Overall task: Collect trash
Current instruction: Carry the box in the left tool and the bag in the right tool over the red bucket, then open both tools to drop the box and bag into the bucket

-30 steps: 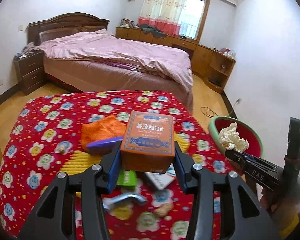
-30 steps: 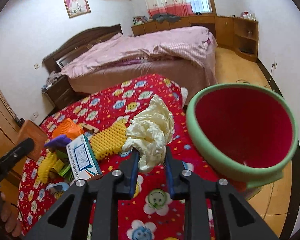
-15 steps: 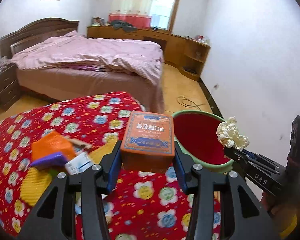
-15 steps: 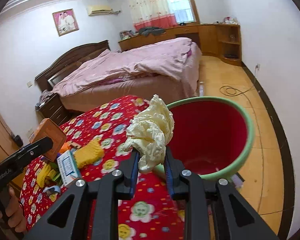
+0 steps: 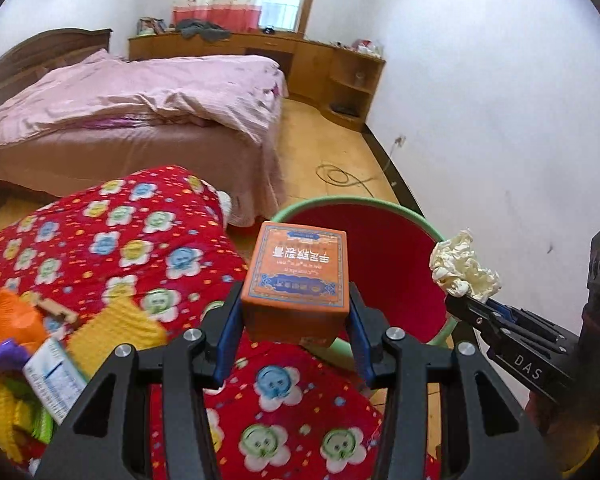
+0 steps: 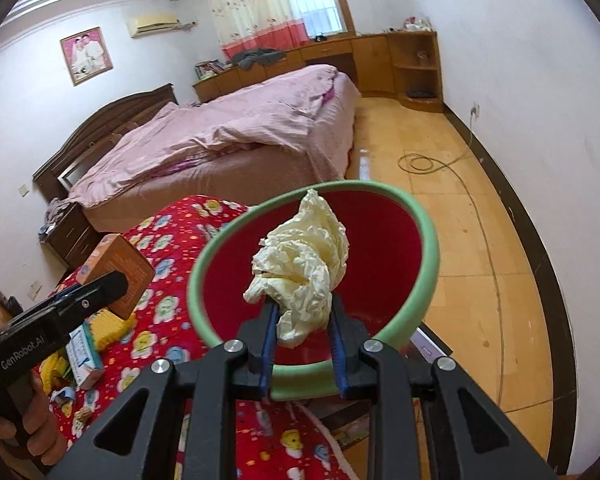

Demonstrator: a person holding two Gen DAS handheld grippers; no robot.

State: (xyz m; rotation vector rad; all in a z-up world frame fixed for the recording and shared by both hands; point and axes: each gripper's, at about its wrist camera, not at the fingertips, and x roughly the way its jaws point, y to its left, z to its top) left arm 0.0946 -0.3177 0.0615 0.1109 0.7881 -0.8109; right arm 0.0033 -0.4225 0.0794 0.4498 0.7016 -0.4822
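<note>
Bin's (image 5: 384, 208) near rim behind orange box (image 5: 298, 276)

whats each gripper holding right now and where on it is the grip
The left gripper clamps the orange box by its two side faces, near the end nearest the camera. The right gripper pinches the crumpled cream paper wad at its lower end.

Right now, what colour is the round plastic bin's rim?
Green rim, red inside; clearest in the right wrist view.
</note>
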